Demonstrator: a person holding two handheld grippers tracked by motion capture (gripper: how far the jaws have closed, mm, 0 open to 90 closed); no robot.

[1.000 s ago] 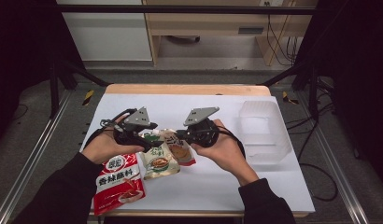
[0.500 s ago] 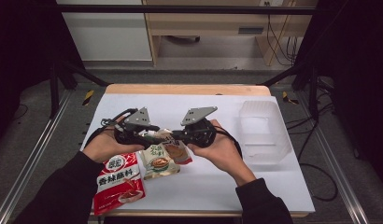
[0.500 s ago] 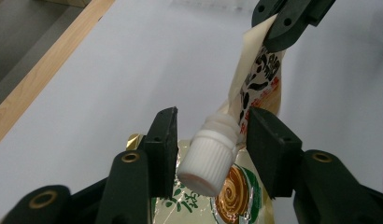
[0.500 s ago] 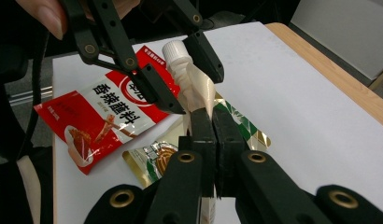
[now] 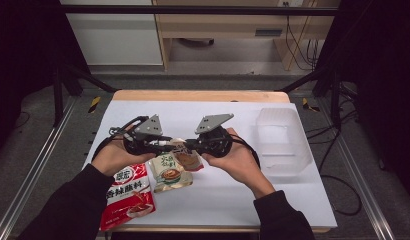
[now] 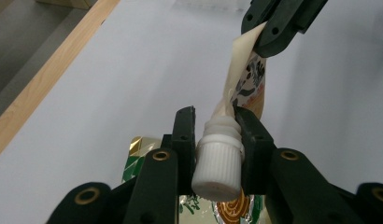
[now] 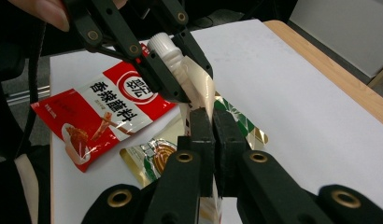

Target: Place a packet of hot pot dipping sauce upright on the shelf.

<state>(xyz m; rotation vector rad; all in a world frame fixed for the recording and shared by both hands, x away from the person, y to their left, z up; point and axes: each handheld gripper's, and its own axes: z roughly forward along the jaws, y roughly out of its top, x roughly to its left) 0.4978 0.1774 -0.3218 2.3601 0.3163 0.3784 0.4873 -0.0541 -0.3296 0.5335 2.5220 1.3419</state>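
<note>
left gripper (image 6: 216, 140) jaws had just been closing, drew in onto the white ribbed cap (image 6: 217, 161) of the spouted pouch (image 6: 245, 81) held above the counter, pads came to press on both sides of the cap

- I count three pouches: one red (image 5: 127, 195), one gold (image 5: 169, 174), one spouted (image 5: 187, 159).
- One white cap (image 6: 216, 161).
- One clear tub (image 5: 283, 142).
- Two grippers: left (image 5: 165, 143), right (image 5: 189, 145).
</note>
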